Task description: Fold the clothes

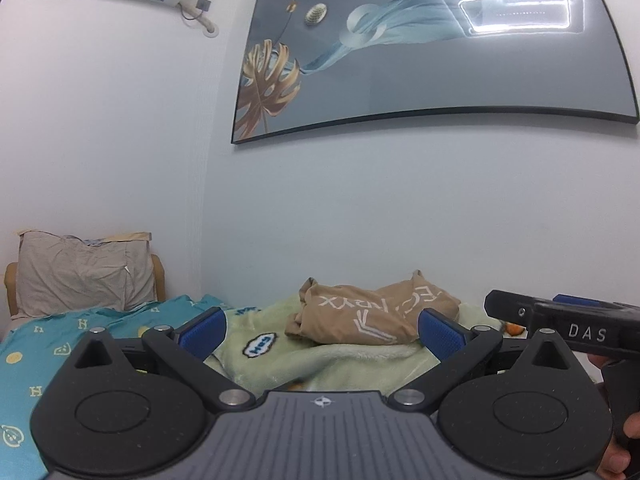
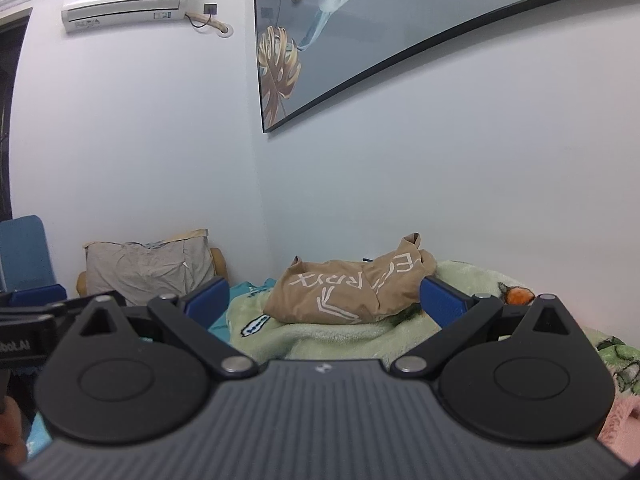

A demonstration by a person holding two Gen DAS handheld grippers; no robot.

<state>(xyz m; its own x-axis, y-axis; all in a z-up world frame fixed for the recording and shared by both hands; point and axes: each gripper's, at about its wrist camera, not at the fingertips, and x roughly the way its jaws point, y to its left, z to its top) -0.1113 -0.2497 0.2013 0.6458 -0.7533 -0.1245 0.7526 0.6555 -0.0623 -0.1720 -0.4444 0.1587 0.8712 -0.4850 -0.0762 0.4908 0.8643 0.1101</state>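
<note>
Lying crumpled ahead of both wide-apart, empty grippers, left gripper (image 1: 322, 332) and right gripper (image 2: 324, 300), the tan garment (image 2: 348, 292) stretches crosswise.

Open air lies ahead to the tan garment (image 2: 348, 292) heaped on the green blanket (image 2: 332, 336), wall close behind.

dim, even light | glare on wall picture (image 1: 516, 12) – edges bowed, dark

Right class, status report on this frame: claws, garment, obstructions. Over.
Left claw open, empty. Right claw open, empty. Tan shirt crumpled on green blanket, untouched. Nothing blocking approach.
</note>
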